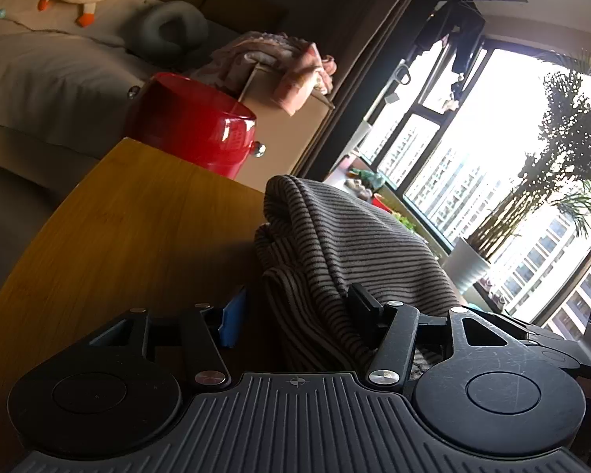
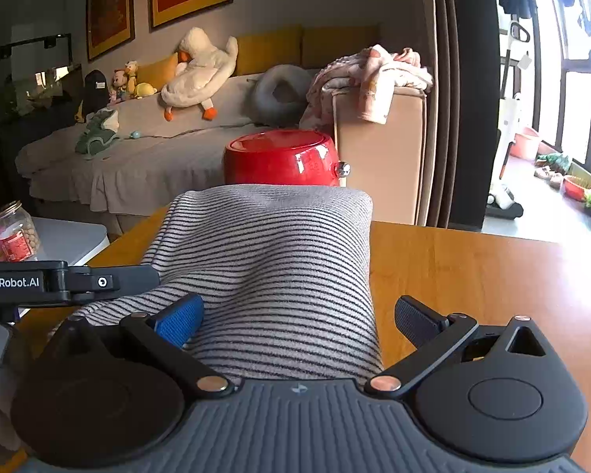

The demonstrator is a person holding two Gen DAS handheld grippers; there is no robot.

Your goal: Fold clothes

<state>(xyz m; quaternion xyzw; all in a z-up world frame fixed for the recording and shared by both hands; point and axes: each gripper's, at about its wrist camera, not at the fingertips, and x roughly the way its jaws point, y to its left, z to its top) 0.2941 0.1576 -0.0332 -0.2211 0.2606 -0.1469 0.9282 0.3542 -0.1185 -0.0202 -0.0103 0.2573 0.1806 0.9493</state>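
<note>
A grey garment with thin dark stripes [image 2: 272,268] lies folded in a raised bundle on the wooden table [image 2: 472,272]. In the right wrist view my right gripper [image 2: 299,321] is open, its blue-padded left finger [image 2: 179,321] against the cloth and its right finger off the cloth's edge. The garment's near end runs between the jaws. In the left wrist view the same garment [image 1: 335,244] bunches up between the jaws of my left gripper [image 1: 295,311], which stand wide open around the cloth. The left gripper's body also shows at the left of the right wrist view [image 2: 59,282].
A red pot [image 2: 281,157] stands just beyond the table's far edge. Behind it are a sofa with plush toys [image 2: 201,71], a box draped with pink cloth [image 2: 374,75], and a jar [image 2: 15,232] on a white side table at the left. A window with plants is at the right.
</note>
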